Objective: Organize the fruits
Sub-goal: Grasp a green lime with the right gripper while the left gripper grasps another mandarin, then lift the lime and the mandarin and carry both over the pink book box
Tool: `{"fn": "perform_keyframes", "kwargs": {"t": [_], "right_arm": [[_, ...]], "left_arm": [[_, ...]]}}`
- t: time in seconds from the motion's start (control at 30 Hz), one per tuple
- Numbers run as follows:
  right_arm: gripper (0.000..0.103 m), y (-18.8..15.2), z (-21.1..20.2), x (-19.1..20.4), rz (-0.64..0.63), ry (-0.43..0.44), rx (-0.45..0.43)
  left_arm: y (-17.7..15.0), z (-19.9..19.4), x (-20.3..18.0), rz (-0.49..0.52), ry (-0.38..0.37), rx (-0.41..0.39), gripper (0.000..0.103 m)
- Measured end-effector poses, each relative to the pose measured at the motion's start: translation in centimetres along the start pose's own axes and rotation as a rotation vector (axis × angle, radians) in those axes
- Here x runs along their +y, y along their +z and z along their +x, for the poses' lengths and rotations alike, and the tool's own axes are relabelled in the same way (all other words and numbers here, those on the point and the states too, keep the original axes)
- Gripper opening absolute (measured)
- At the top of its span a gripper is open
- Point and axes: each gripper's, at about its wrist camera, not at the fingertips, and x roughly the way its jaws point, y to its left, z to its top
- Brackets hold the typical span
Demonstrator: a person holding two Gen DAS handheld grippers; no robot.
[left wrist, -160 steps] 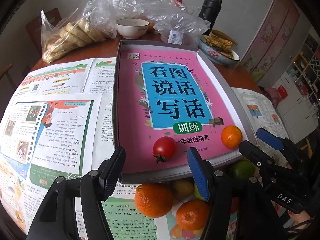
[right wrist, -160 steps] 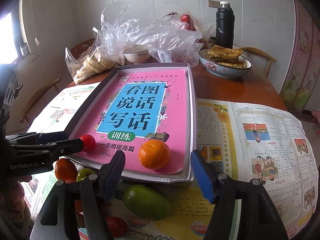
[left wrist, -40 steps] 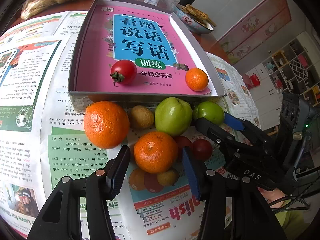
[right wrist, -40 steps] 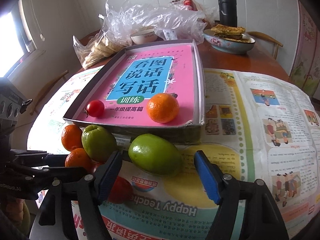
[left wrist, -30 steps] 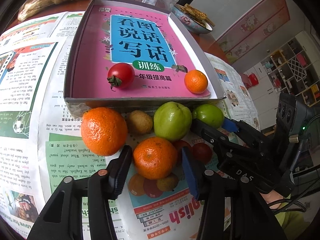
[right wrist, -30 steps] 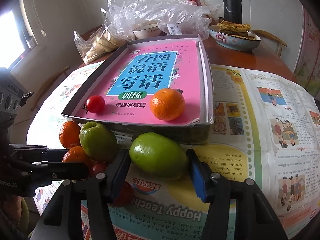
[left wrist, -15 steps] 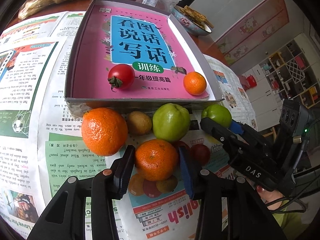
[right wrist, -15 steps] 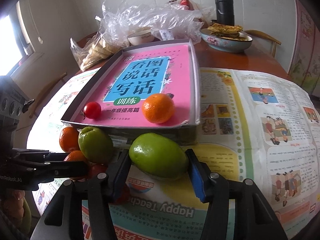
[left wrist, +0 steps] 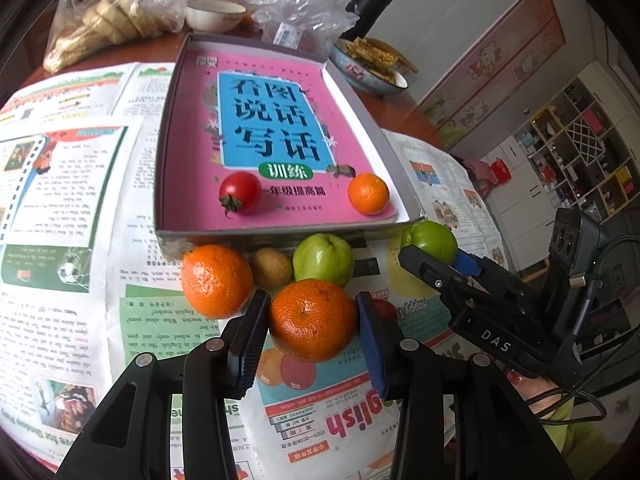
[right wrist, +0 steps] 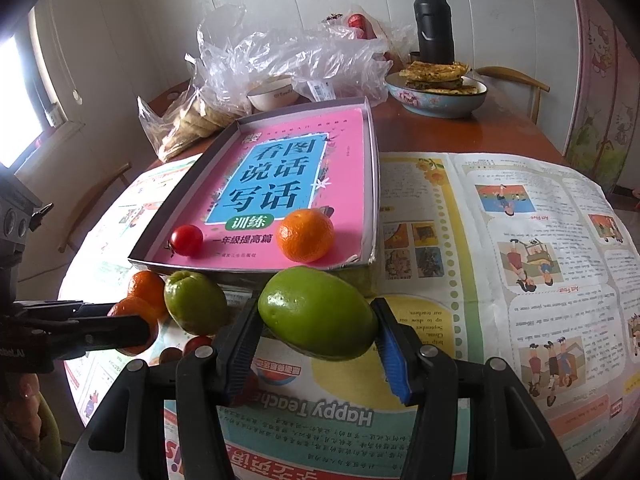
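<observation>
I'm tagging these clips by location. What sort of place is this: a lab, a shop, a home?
Most likely a home dining room. A wooden table holds a bowl of flatbreads, a thermos and bagged food, and a cartoon-papered wall and cluttered cubby shelves stand behind.

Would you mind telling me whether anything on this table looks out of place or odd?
Yes: the shallow box collecting fruit is lined with a pink workbook, so the tomato and small orange sit on a book cover. Nothing looks spilled or damaged.
</observation>
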Motion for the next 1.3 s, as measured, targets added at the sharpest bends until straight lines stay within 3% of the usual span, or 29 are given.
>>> {"fn": "perform_keyframes", "kwargs": {"t": [0.67,1.3], "right_arm": [[0.055,1.1,-1.3,1.3,-0.026,0.028,-0.045],[0.055,3.3,0.1,3.2,-0.064,0.056,-0.045]], "left_arm": [[1.9,-2.3,1.5,-0.019,0.055,-0.081,0.045],[4.0,-1.9,2.8,-0.033,0.089,-0.088,0.045]]}}
